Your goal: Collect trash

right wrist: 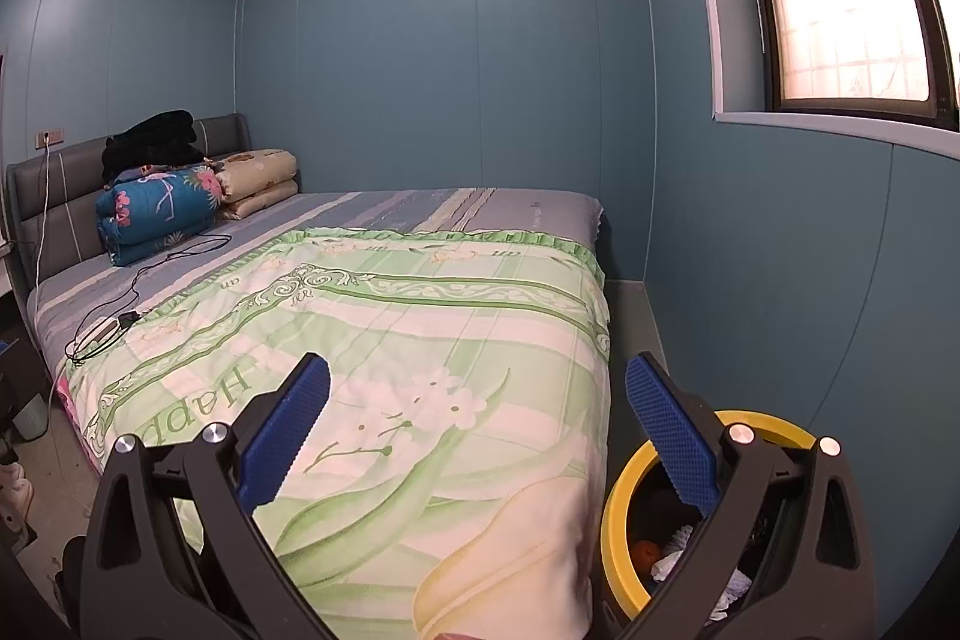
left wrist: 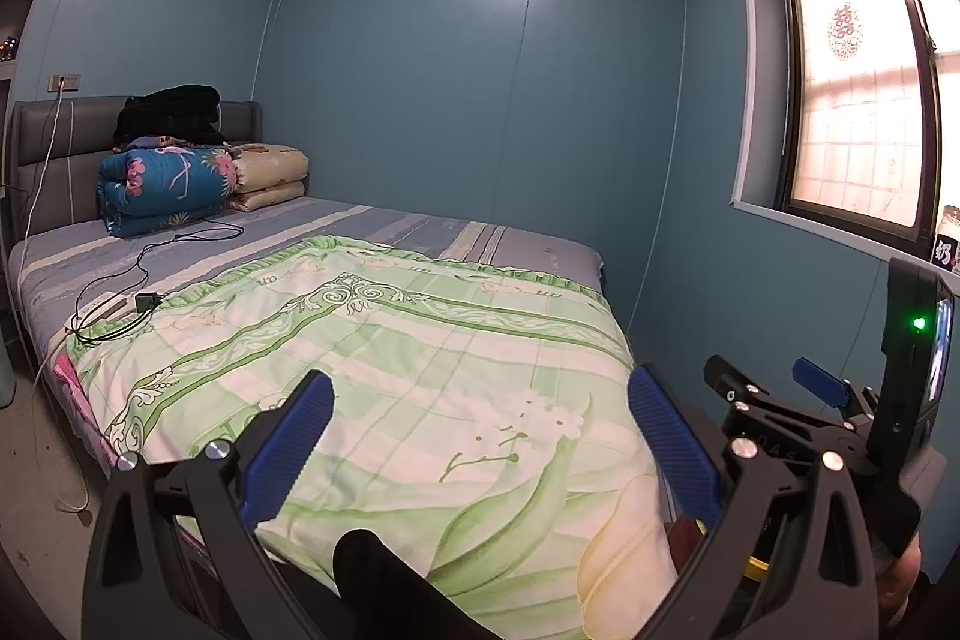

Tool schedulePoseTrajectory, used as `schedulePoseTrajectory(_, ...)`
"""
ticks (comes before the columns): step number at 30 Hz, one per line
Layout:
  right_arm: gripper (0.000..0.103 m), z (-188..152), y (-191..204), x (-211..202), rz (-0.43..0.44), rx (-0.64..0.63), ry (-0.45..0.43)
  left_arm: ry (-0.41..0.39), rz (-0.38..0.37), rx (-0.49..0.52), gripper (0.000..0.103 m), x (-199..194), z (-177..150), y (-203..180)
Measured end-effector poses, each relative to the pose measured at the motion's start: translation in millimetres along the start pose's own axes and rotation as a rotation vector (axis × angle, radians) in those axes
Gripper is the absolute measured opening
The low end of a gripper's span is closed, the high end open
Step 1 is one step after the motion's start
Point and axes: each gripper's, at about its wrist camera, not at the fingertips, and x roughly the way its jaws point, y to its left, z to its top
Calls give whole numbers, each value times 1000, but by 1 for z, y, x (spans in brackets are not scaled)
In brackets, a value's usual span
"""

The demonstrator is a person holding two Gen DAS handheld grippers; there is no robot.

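Left wrist view: the left gripper [left wrist: 480, 436] has its jaws wide apart, holding nothing, above the green quilt [left wrist: 384, 358] at frame centre. No loose trash is visible on the bed [left wrist: 420, 226]. The right gripper [left wrist: 774, 388] appears lower right; its jaw state cannot be told here.

Right wrist view: the right gripper [right wrist: 477, 424] has jaws spread, empty. The yellow bin [right wrist: 618, 514], lower right, already contains scraps, so collection appears partly done. The bin occupies the narrow gap between bed edge and wall [right wrist: 780, 310].
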Motion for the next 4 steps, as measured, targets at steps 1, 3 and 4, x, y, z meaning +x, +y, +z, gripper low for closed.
schedulePoseTrajectory(1,95,0,0,0,0,0,0,2,-1,-1,95,0,0,1)
schedulePoseTrajectory(3,95,0,0,0,0,0,0,4,-3,-1,95,1,0,1)
schedulePoseTrajectory(4,95,0,0,0,0,0,0,4,-1,0,95,1,0,1)
